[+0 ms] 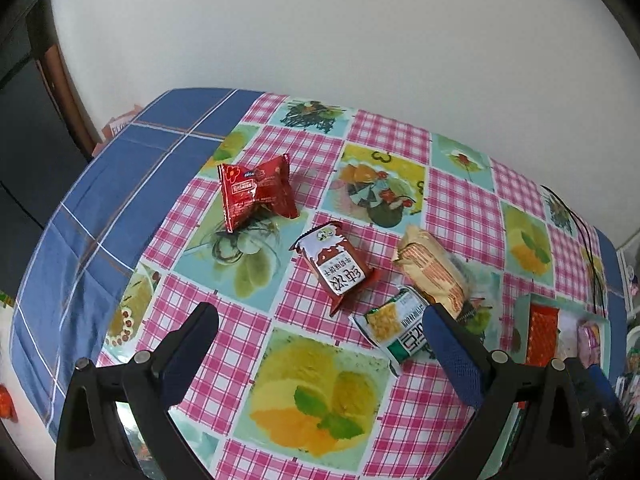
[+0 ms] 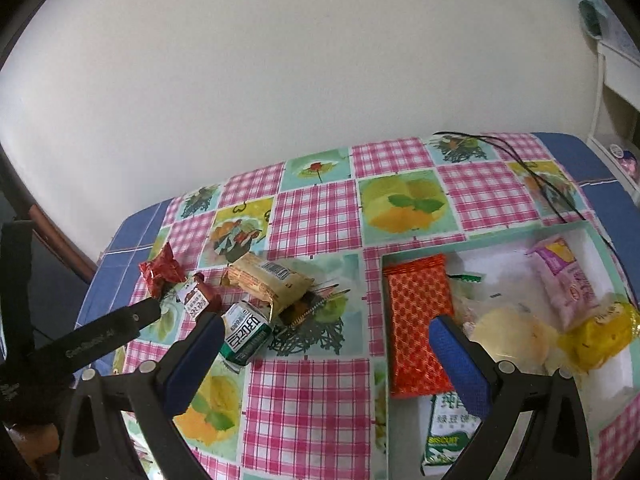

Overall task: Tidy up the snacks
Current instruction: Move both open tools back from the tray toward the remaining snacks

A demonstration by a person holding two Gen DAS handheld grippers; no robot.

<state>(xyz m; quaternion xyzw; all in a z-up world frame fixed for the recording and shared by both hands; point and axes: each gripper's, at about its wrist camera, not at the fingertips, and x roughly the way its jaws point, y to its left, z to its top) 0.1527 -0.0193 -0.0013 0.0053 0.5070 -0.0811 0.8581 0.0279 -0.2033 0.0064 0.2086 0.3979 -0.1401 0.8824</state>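
Your left gripper point(image 1: 320, 324) hangs with its jaws spread wide and nothing between them, low in the left wrist frame. On the tablecloth point(image 1: 460, 216), from left to right, lie a red packet point(image 1: 256, 192), a red-and-white packet point(image 1: 338, 266), a green-and-white packet point(image 1: 396, 328) and a beige cracker pack point(image 1: 434, 270). Your right gripper point(image 2: 326, 334) is likewise spread and empty, its right finger over the box point(image 2: 480, 240) at right, which holds an orange packet point(image 2: 420, 324) and other snacks.
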